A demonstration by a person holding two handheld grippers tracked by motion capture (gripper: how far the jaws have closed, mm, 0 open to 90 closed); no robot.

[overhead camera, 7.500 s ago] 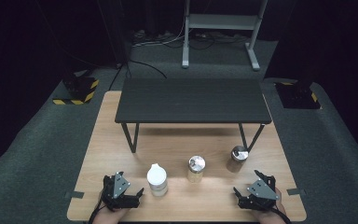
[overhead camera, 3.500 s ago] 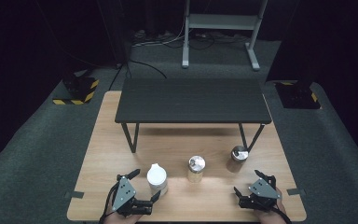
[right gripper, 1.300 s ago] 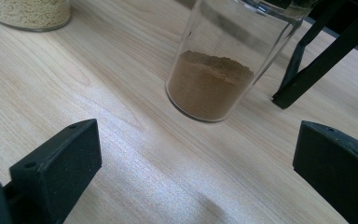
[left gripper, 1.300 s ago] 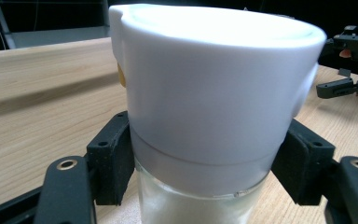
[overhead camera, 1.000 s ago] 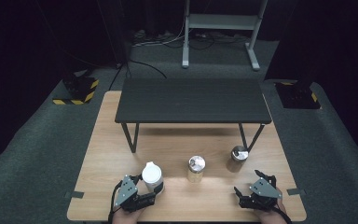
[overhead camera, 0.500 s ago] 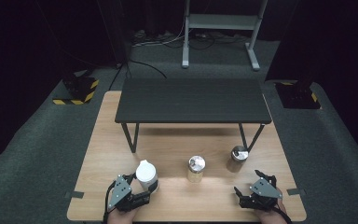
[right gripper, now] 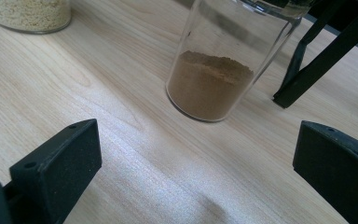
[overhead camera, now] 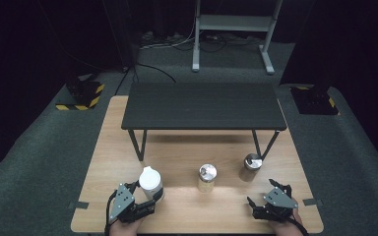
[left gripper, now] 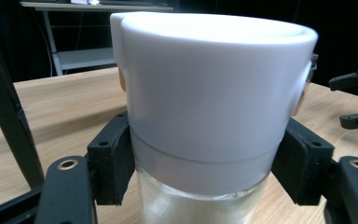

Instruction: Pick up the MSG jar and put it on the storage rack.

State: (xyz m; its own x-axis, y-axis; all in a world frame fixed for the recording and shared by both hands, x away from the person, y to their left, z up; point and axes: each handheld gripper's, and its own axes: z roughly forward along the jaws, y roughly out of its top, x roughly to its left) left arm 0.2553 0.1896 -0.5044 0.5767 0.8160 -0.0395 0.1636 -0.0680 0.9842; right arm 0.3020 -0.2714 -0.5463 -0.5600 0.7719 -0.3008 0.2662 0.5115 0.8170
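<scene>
Left claw (overhead camera: 150,199) pinching the white-capped clear glass jar (overhead camera: 150,183) at the near-left of the light wooden desk (overhead camera: 192,216); in the left gripper view the black pads (left gripper: 112,161) press on opposite sides just under the wide white cap (left gripper: 214,88), where the cap's overhang would likely keep the jar from slipping down. Right claw (overhead camera: 260,202) spread and empty, resting at the near-right, its jaws well apart and aimed toward the clear glass jar of brown powder (right gripper: 219,70) beside a leg of the low black table (overhead camera: 204,105). A third jar with pale grains (overhead camera: 207,178) stands between the two, apart from both claws.
</scene>
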